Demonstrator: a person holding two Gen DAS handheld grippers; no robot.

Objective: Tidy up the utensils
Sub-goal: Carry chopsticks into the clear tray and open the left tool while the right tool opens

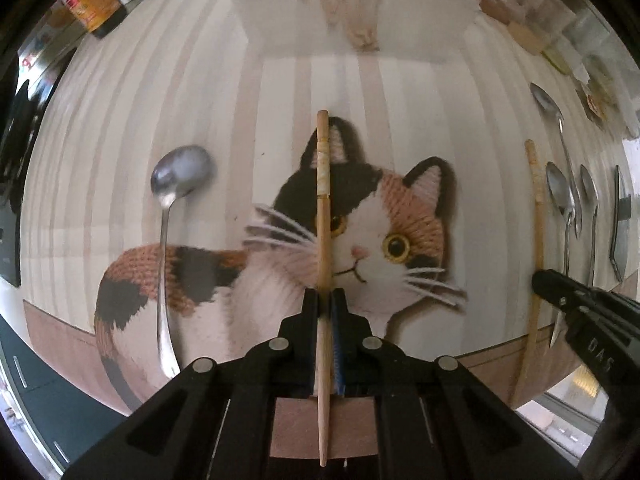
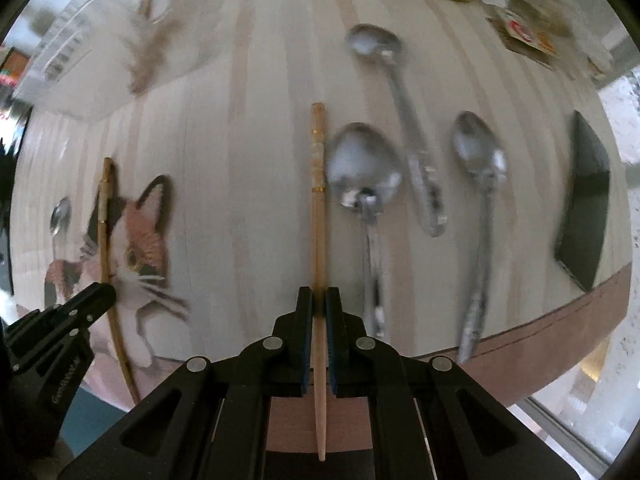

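Beneath both your grippers lies the striped table mat point(image 1: 400, 92), with its big calico cat print point(image 1: 372, 232) spreading out straight ahead of your left jaws. Beyond the cat, well past the tips of those jaws, stands a pale organizer tray point(image 1: 356, 12), its contents too blurred to name. Off to the far right of your right jaws lies a dark flat knife-like piece point(image 2: 586, 200); you cannot tell more about it.

Your left gripper point(image 1: 325, 300) is clamped tight on a wooden chopstick point(image 1: 323, 200), which runs straight forward between the jaws over the cat's face, with its narrow end trailing back past the gripper body. To the left of those jaws a metal spoon point(image 1: 168, 216) lies on the mat, bowl away from you, handle crossing the cat's tail.

Your right gripper point(image 2: 319, 304) is likewise pinched on a second chopstick point(image 2: 318, 208), aligned dead ahead between the jaws, with its thin end reaching back below the camera. Just right of that chopstick a large spoon point(image 2: 362, 168) lies with its bowl near the banded end. Farther right of the jaws are a long-handled spoon point(image 2: 394, 92), lying ahead of it and at a slant, and then another spoon point(image 2: 478, 164), lying roughly parallel to the chopstick. All three are blurred.
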